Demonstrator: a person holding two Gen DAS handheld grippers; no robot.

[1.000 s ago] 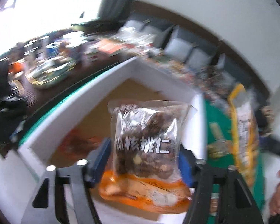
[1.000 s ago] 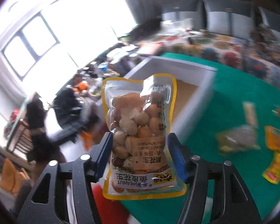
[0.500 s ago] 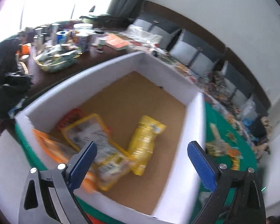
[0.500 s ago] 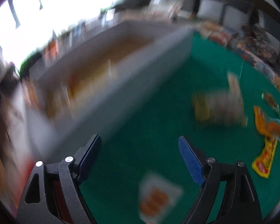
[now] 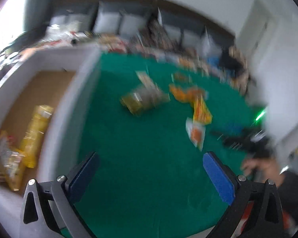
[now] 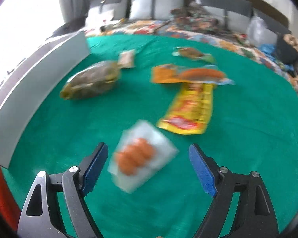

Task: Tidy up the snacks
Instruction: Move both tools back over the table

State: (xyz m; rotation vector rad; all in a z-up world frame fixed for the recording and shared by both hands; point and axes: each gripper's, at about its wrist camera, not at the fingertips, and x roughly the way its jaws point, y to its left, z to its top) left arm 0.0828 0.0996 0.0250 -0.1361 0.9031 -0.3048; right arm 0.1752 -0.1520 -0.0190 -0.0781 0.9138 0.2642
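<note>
My left gripper (image 5: 149, 170) is open and empty above the green table (image 5: 141, 178), just right of the white box (image 5: 65, 103). The box holds several snack bags, a yellow one (image 5: 36, 130) among them. My right gripper (image 6: 147, 162) is open and empty over a clear packet of orange sausages (image 6: 141, 156), which lies flat between its jaws. That packet also shows in the left wrist view (image 5: 196, 134). Further off lie a yellow-red bag (image 6: 190, 109), an orange packet (image 6: 188, 75) and a clear greenish bag (image 6: 93, 79).
The white box wall (image 6: 35, 91) runs along the left in the right wrist view. Two small packets (image 6: 127, 58) (image 6: 192, 53) lie at the far side of the green cloth. A sofa with cushions (image 6: 163, 6) and clutter stand behind. The right hand (image 5: 262, 166) shows in the left wrist view.
Both grippers let go of their snack bags, which now lie in the box, and opened. Both have swung right, away from the box, toward the snacks on the green cloth.
</note>
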